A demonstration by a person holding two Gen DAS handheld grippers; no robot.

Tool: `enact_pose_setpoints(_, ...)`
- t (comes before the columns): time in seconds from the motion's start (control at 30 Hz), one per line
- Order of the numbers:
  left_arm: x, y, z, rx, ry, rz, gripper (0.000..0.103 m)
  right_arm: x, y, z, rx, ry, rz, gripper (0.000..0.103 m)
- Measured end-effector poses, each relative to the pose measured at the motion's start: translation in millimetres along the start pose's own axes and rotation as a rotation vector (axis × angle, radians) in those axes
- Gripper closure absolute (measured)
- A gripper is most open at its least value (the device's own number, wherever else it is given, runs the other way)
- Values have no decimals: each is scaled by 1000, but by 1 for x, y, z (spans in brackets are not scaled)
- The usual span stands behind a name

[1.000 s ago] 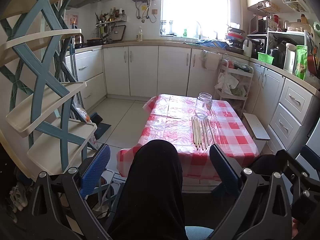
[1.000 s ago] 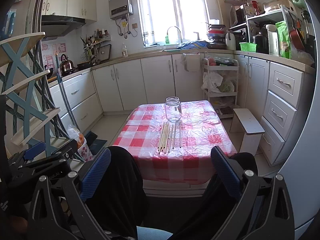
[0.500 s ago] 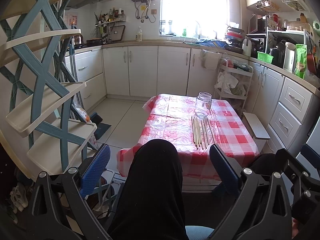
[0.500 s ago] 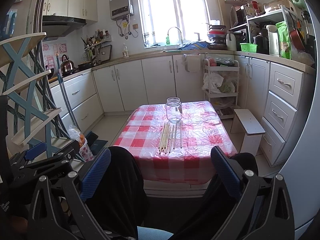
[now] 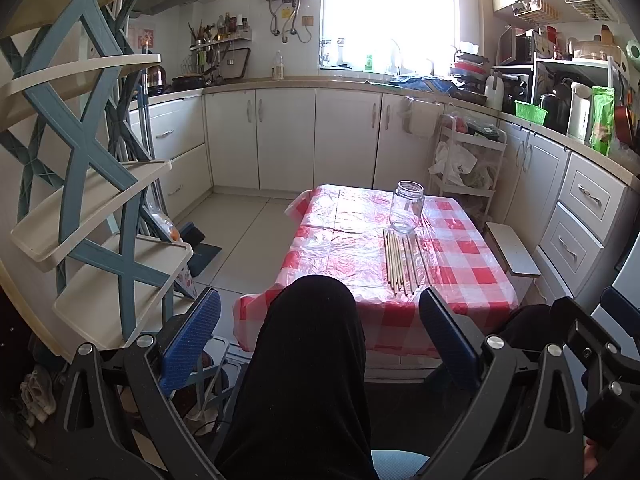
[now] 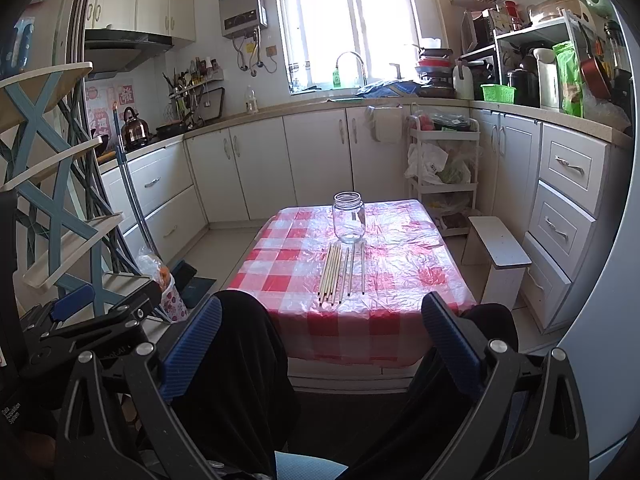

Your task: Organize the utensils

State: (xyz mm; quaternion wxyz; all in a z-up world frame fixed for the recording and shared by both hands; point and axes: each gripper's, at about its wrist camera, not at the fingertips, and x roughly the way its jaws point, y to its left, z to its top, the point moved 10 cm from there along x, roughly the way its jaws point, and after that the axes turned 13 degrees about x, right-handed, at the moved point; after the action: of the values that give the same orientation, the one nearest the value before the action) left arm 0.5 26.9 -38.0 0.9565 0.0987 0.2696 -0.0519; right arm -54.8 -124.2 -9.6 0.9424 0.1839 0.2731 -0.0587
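Observation:
Several wooden chopsticks [image 5: 402, 264] lie side by side on the red checked tablecloth [image 5: 336, 240], just in front of an empty clear glass jar [image 5: 407, 207]. They also show in the right wrist view, chopsticks [image 6: 340, 272] and jar [image 6: 349, 217]. My left gripper [image 5: 320, 340] is open and empty, held low over a black-clad knee, well short of the table. My right gripper [image 6: 322, 348] is open and empty too, also short of the table's near edge. The left gripper's body shows at the lower left of the right wrist view [image 6: 92, 320].
A blue and cream shelf rack [image 5: 92, 200] stands close on the left. A small white stool [image 6: 500, 252] stands right of the table. A white trolley [image 6: 440, 168] stands behind it. White cabinets [image 5: 288, 140] line the walls.
Almost nothing has changed. The right wrist view has crept very slightly; both grippers stay open and low.

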Motion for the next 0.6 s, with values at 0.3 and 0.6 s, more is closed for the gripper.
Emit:
enact_pose_setpoints(0.3,6,0,-1,1,11,-4,7,2,2,-2,-6,0,1,7)
enact_pose_setpoints(0.6,23,10,25,-20,-67,3,7,14,3,23,-15,-76,3,7)
